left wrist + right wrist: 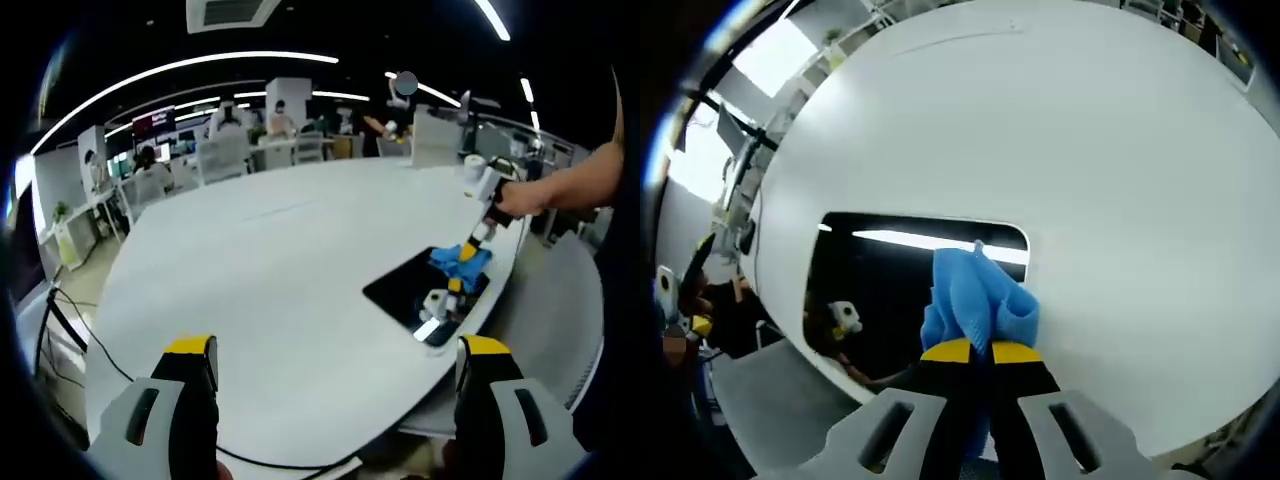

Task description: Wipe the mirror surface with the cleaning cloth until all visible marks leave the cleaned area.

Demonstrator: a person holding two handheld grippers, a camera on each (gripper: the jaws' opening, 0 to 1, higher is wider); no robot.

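Observation:
A dark rectangular mirror (405, 288) (875, 290) lies flat near the edge of a white table (270, 270) (1090, 150). My right gripper (971, 351) is shut on a blue cleaning cloth (975, 295), which is pressed onto the mirror's right part. In the left gripper view that same gripper (470, 245) shows at the right, held by a person's hand (525, 197), with the blue cloth (458, 262) on the mirror's far end. My left gripper (335, 352) is open above the table, well to the left of the mirror, with nothing between its jaws.
Cables (70, 320) hang off the table's left edge. Office desks, chairs and several people (230, 125) stand beyond the far edge. The mirror reflects a ceiling light strip (930, 240) and the gripper. Grey floor (770, 400) lies below the table edge.

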